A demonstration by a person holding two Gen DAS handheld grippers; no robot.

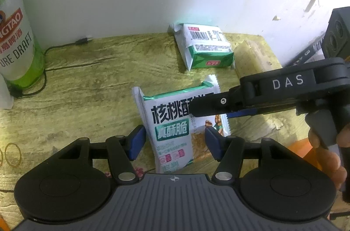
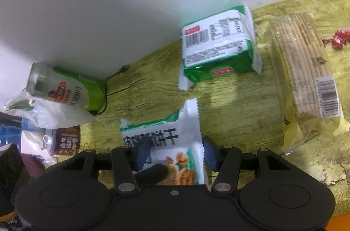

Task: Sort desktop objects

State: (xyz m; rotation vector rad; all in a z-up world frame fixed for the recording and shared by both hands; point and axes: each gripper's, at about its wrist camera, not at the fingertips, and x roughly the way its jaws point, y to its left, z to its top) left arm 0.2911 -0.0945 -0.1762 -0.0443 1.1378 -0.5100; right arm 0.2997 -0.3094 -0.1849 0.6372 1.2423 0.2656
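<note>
Left claw (image 1: 174,144): jaws standing partly apart, straddling the lower half of the walnut pack (image 1: 175,128); whether its blue pads (image 1: 136,142) are pressing on the wrapper I cannot tell.
Right claw (image 2: 175,153): jaws partly apart around the same pack's upper end; the wrapper is lying against both pads (image 2: 209,152), so it is looking like a grip on the walnut pack (image 2: 166,148), though not a certain one.
Hand (image 1: 328,156): gripping the right claw's handle, just right of the left claw.
Walnut pack: sitting between both claws at once, face up, tilted, one sealed end sticking up beyond the right claw's tips.
Desk (image 1: 87,82): lying under and ahead of both claws.
Green pack (image 2: 218,45): lying ahead of both claws, barcode side up, near the wall (image 2: 109,1).
Biscuit stack (image 2: 301,69): lying ahead and to the right of the right claw, beside the green pack.
Can (image 1: 17,34): standing far left of the left claw, by the wall.
Progress: sorting is looking barely begun; the walnut pack is being handled, while the green pack, stack and can are lying loose, not yet grouped.
</note>
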